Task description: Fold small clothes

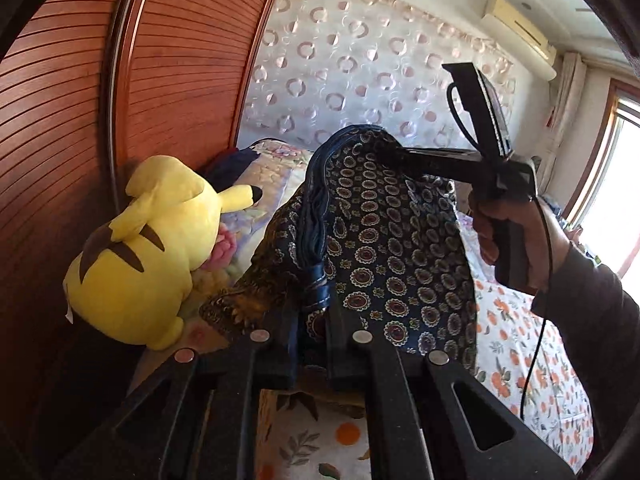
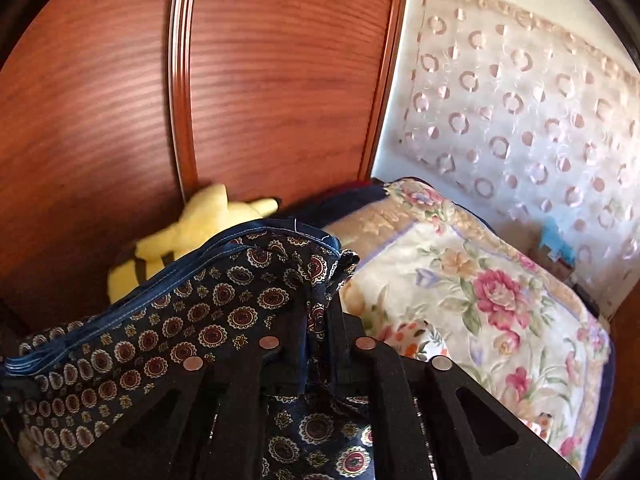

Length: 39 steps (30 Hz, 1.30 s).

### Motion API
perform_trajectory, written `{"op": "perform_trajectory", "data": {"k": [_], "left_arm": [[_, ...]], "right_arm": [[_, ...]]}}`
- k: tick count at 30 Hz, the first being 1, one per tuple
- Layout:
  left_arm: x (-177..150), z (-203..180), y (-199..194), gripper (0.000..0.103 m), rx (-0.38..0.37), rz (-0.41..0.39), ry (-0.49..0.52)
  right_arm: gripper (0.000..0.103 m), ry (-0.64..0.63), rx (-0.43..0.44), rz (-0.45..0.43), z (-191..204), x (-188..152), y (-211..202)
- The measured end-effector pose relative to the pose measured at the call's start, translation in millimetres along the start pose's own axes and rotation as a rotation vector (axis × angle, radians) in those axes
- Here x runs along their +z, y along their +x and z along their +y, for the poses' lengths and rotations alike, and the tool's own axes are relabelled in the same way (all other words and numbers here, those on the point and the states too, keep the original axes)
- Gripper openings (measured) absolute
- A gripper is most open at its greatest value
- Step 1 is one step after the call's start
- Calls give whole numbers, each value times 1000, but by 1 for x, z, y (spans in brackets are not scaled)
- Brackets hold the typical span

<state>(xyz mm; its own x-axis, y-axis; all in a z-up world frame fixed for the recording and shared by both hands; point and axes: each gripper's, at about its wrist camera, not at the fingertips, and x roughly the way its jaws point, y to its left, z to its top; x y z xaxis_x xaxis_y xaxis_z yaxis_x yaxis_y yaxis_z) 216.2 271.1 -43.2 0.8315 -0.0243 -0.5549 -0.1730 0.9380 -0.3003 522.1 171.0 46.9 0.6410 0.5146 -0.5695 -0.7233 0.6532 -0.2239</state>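
A dark navy garment [image 1: 384,240] with a round medallion print and a blue stitched hem hangs stretched between both grippers above the bed. My left gripper [image 1: 311,312] is shut on its bunched hem at the bottom of the left wrist view. The right gripper [image 1: 394,152], held by a hand [image 1: 516,236] in a dark sleeve, pinches the cloth's upper edge and lifts it. In the right wrist view the garment [image 2: 180,300] drapes to the left, with a fold of it caught between the right gripper [image 2: 320,316] fingers.
A yellow plush toy [image 1: 148,248] lies against the wooden wardrobe door [image 1: 60,120]. A floral quilt [image 2: 480,300] sits at the head of the bed. The orange-print sheet [image 1: 520,340] spreads on the right. A window [image 1: 618,184] is at the far right.
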Motion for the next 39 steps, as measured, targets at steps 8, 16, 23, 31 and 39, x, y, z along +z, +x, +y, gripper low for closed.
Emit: {"op": "perform_trajectory", "data": {"k": [8, 16, 23, 31, 39], "left_arm": [[1, -7, -18, 45, 17, -57, 84], [-4, -36, -55, 77, -15, -120, 150], [-10, -58, -77, 81, 6, -136, 196], [-22, -97, -101, 81, -32, -163, 253], [-42, -152, -113, 81, -30, -165, 346]], "right_arm": [[60, 62, -55, -103, -9, -14, -54], [64, 109, -54, -154, 9, -78, -141], [66, 156, -61, -182, 43, -133, -220], [70, 232, -80, -212, 54, -194, -301], [71, 342, -160, -222, 73, -248, -369]]}}
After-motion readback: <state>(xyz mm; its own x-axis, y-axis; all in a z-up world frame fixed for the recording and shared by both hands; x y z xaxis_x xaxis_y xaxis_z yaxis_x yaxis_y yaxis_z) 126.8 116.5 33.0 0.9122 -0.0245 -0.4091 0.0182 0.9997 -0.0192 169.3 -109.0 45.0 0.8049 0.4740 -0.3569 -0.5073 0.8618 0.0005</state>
